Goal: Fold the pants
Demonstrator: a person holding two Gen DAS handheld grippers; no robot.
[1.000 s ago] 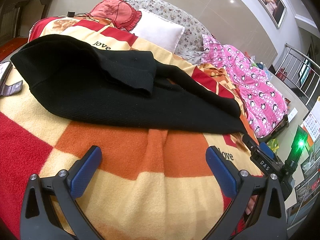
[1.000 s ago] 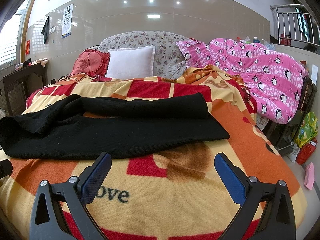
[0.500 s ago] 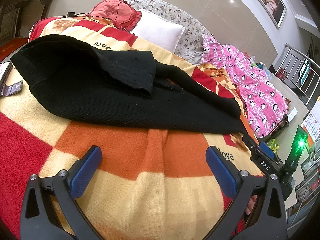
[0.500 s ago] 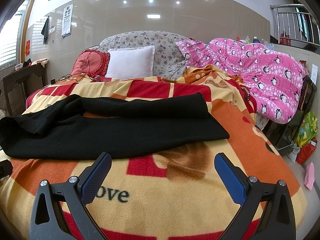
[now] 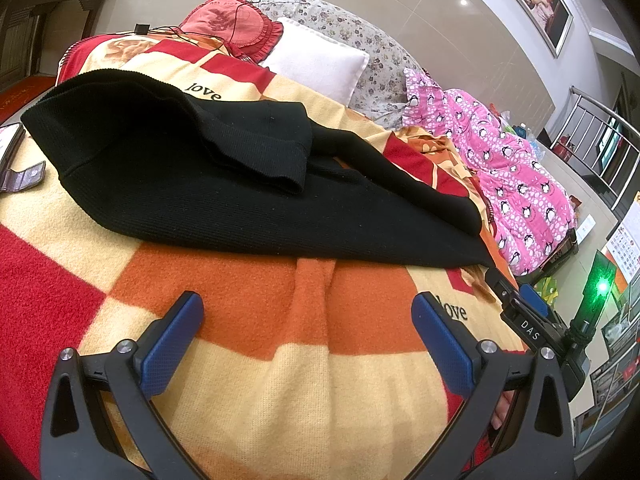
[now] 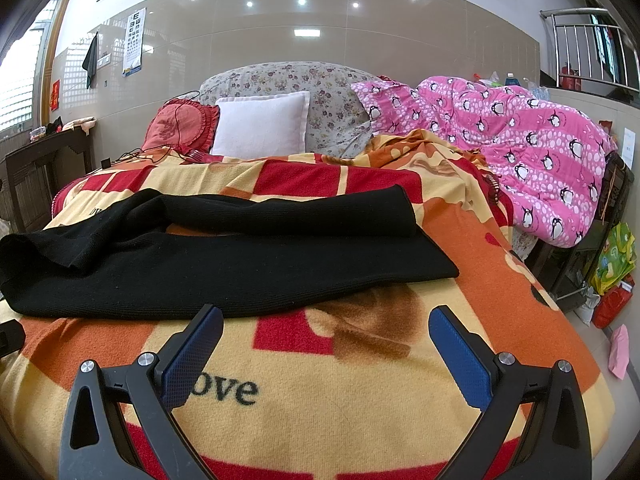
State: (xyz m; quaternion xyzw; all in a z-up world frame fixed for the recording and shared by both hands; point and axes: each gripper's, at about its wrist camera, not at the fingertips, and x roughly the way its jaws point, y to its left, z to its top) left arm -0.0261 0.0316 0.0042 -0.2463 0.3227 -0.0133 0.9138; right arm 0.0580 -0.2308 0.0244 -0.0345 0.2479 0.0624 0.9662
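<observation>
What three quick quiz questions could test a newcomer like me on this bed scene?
1. True or false: the black pants lie on the blanket, with neither tongs holding them.
2. Are the left tongs A) open or B) shut?
3. Fill in: the pillow beside the red cushion is ____.

Key: 1 true; 2 A; 3 white. The right tongs are open too.

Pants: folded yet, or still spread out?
Mostly spread. The pants lie lengthwise across the blanket, legs apart, with only the waist end flopped over itself. No neat fold.
</observation>
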